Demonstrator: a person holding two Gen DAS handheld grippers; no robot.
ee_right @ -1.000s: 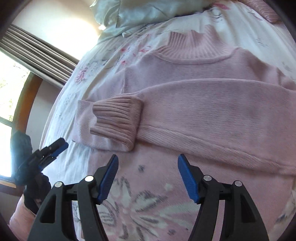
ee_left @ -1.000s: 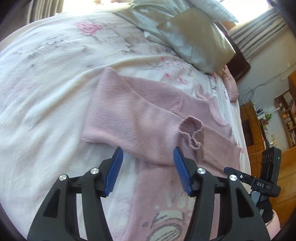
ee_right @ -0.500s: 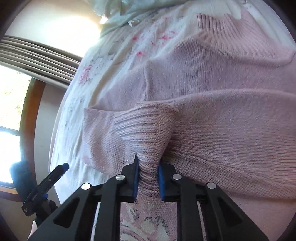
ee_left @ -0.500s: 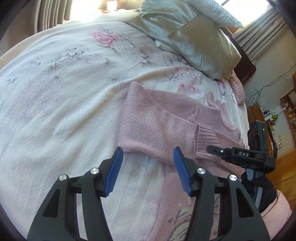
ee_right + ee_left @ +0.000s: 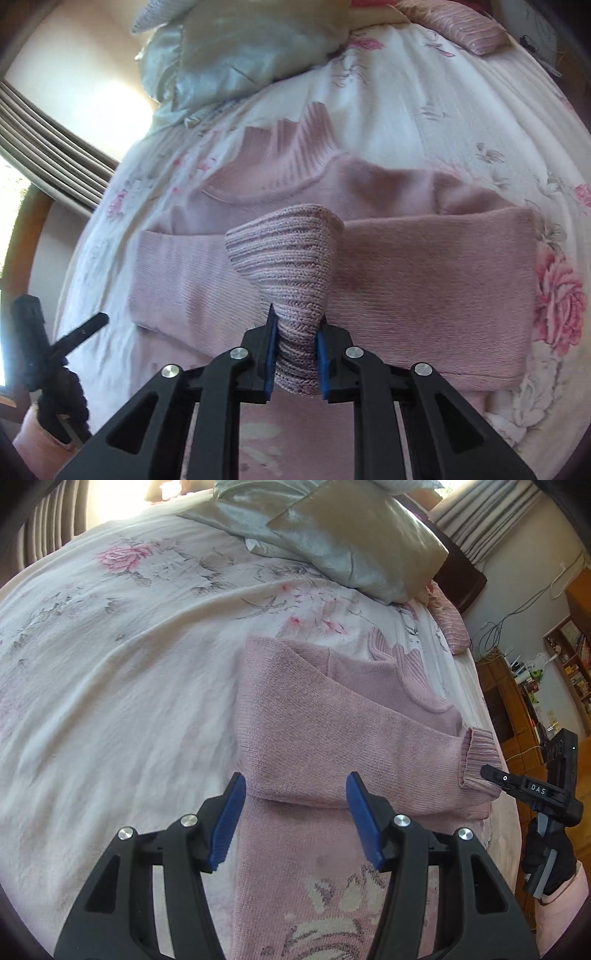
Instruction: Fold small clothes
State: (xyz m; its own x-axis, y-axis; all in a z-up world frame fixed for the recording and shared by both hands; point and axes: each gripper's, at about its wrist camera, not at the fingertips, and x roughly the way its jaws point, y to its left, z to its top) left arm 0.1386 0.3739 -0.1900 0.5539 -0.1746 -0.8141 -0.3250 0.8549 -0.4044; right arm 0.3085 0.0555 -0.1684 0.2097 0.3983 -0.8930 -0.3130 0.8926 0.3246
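Because the pink sweater (image 5: 332, 738) is soft, limp knit, it should drape and sag from any single pinch; the ribbed cuff (image 5: 291, 266) is the firmer hold. It lies flat on the floral bedspread (image 5: 110, 664), sleeves crossed over the chest. Right gripper (image 5: 294, 354) is clamped on that cuff. Left gripper (image 5: 295, 819) hovers with jaws apart, apparently just above the folded sleeve's edge.

Floral bedspread (image 5: 110, 672), satin pillow (image 5: 354, 542), wooden shelves (image 5: 569, 657).
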